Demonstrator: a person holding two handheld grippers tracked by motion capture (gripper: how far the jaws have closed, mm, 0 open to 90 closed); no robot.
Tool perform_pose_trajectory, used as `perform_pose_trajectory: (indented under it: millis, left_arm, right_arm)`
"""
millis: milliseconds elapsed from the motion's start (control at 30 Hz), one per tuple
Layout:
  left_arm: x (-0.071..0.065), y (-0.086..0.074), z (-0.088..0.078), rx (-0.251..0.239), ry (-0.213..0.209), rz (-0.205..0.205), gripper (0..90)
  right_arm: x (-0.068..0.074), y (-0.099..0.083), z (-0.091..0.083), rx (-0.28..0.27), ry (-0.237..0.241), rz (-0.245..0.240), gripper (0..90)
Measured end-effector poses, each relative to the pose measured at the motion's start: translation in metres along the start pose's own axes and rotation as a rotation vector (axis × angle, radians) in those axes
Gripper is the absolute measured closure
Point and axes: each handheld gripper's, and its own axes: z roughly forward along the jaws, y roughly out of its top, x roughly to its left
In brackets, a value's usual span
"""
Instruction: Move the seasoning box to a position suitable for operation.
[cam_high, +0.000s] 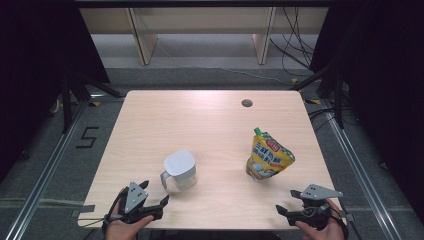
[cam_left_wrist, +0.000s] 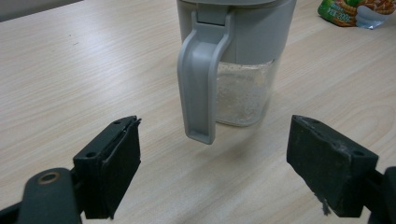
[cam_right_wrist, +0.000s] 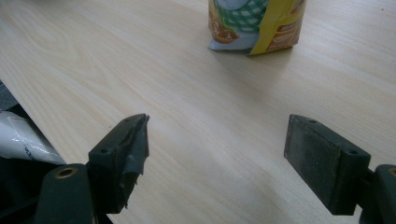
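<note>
Overhead, pale wood table (cam_high: 210, 120); grey floor (cam_high: 210, 55).

The left gripper (cam_high: 155, 198) and right gripper (cam_high: 285, 212) are black, each topped by a grey three-cornered plate with small dark screw holes. At six o'clock in the high view, bare hands hold them; a black strap or cable seems to circle each wrist. In both gripper views the flat black pads (cam_left_wrist: 119, 163) look worn, with screw holes and a brass-ringed pivot.
</note>
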Motion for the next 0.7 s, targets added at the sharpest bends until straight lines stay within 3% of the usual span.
perform_pose_trajectory:
  millis: [233, 300, 500, 533, 600, 700]
  left_arm:
    - [-0.0004, -0.0002, 0.0006, 0.002, 0.005, 0.001, 17.7]
    - [-0.0004, 0.0000, 0.0008, 0.002, 0.010, 0.004, 17.9]
    - [-0.0004, 0.0006, 0.0001, 0.006, 0.011, 0.007, 18.3]
    - [-0.0002, 0.0004, 0.0009, 0.001, 0.007, 0.005, 18.4]
    - [-0.0001, 0.0006, 0.0009, 0.001, 0.008, 0.006, 18.5]
    - [0.0000, 0.0012, 0.0002, 0.000, 0.015, 0.000, 18.7]
  right_arm:
    - [0.0015, 0.0000, -0.0007, -0.005, -0.035, 0.004, 23.0]
    - [-0.0005, 0.0001, 0.0002, -0.005, -0.001, -0.007, 23.0]
    - [0.0003, 0.0001, 0.0001, 0.000, 0.000, -0.001, 23.0]
    - [0.0017, -0.0002, -0.0005, -0.003, -0.024, 0.009, 23.0]
    - [0.0001, 0.0001, 0.0000, 0.001, 0.002, -0.001, 23.0]
    - [-0.0005, 0.0000, 0.0003, -0.005, -0.001, -0.009, 23.0]
